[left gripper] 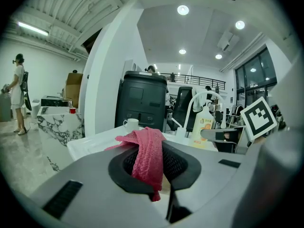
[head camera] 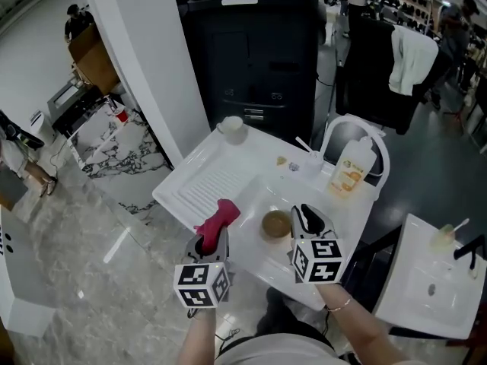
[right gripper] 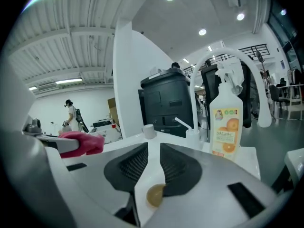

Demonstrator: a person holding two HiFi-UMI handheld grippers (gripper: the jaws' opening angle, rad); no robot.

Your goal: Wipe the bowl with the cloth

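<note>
A small brown bowl sits in the basin of the white sink unit. My left gripper hangs just left of it, shut on a pink-red cloth. In the left gripper view the cloth drapes between the pads of the left gripper and over their top. My right gripper is just right of the bowl. Its jaws stand apart in the right gripper view, where the bowl shows low in the gap of the right gripper, untouched by the pads.
An orange-label spray bottle and a pump dispenser stand at the sink's far right, under a white arched faucet. A white cup sits at the far corner. A black cabinet stands behind. A second sink lies to the right.
</note>
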